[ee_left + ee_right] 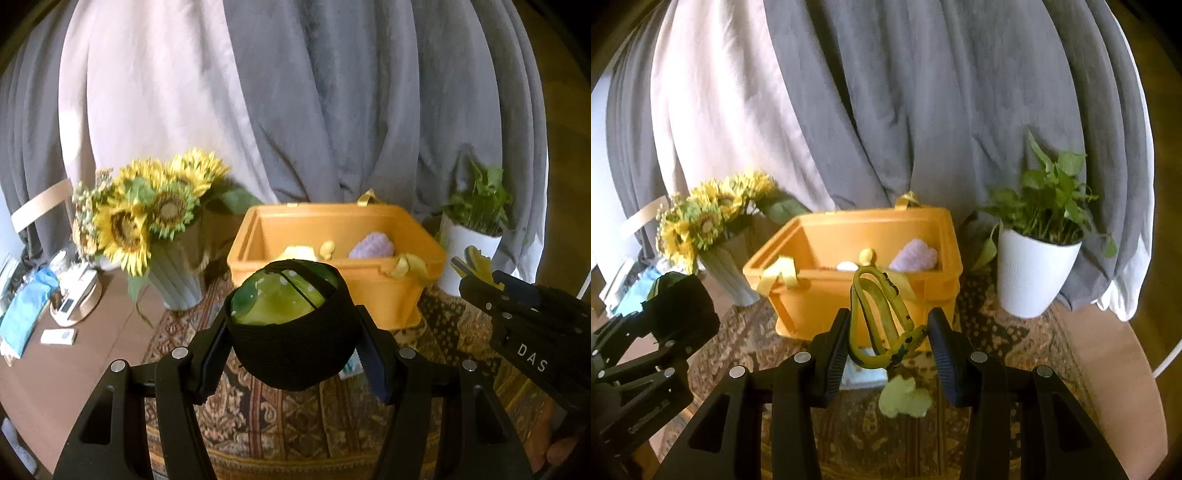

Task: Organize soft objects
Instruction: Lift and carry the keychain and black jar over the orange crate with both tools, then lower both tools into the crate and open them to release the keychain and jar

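Note:
My left gripper (291, 330) is shut on a round black ribbed pouch (295, 358) with something shiny and green showing in its open top. It hangs above the patterned cloth, just in front of the orange bin (373, 295). My right gripper (890, 321) is shut on a looped yellow strap (875, 295), held up in front of the same bin (812, 306). A pale green soft piece (905, 400) shows below the strap; I cannot tell whether it hangs from it. In the bin lie a purple soft thing (916, 256) and some yellow and white pieces.
Sunflowers in a ribbed vase (177, 280) stand left of the bin. A white pot with a green plant (1034, 273) stands to its right. Grey and white curtains hang behind. Small items clutter the brown table's left end (70, 302). Yellow ribbon handles hang on the bin's rim.

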Motion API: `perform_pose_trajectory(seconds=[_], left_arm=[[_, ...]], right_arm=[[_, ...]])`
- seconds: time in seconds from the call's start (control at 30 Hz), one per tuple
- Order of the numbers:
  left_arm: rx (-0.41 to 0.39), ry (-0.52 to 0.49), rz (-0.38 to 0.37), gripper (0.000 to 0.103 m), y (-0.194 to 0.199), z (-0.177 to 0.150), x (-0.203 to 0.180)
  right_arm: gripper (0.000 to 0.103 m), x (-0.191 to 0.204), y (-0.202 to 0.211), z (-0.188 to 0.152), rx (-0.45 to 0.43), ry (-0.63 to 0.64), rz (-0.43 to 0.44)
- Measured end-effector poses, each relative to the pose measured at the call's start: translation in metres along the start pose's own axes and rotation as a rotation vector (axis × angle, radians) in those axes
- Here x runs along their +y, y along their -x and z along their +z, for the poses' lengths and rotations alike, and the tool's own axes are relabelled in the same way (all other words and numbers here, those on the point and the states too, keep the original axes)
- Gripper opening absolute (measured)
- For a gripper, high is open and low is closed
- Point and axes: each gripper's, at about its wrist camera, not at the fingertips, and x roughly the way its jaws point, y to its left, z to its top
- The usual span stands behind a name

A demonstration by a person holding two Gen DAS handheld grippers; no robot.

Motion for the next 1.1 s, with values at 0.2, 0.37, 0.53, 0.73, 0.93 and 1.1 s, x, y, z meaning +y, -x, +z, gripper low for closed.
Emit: perform_pose_trajectory(seconds=[0.2, 0.37, 0.53, 0.73, 0.93, 1.1], left_arm=[[-0.045, -0.010, -0.002, 0.062, -0.003, 0.019, -0.001], [-0.066, -0.010, -0.010, 0.062, -0.012, 0.033, -0.001], [-0.089, -0.021, -0.019, 0.062, -0.023, 0.048, -0.001], [-0.102, -0.027, -0.024, 0.062, -0.040, 0.068, 0.000], [-0.103, -0.036, -0.023, 0.063, -0.061, 0.085, 0.002], [-0.094, -0.056, -0.016, 0.063, -0.080, 0.097, 0.001]], right_arm=[[0.043, -0.001, -0.002, 0.018, -0.033, 0.002, 0.009], [0.043, -0.002, -0.011, 0.032, -0.040, 0.004, 0.016], [0.043, -0.004, -0.025, 0.045, -0.040, -0.004, 0.033], [0.043, -0.010, -0.046, 0.062, -0.022, -0.022, 0.055], [0.044, -0.011, -0.067, 0.077, -0.007, -0.016, 0.051], [0.044, -0.011, -0.088, 0.088, 0.012, 0.003, 0.033]])
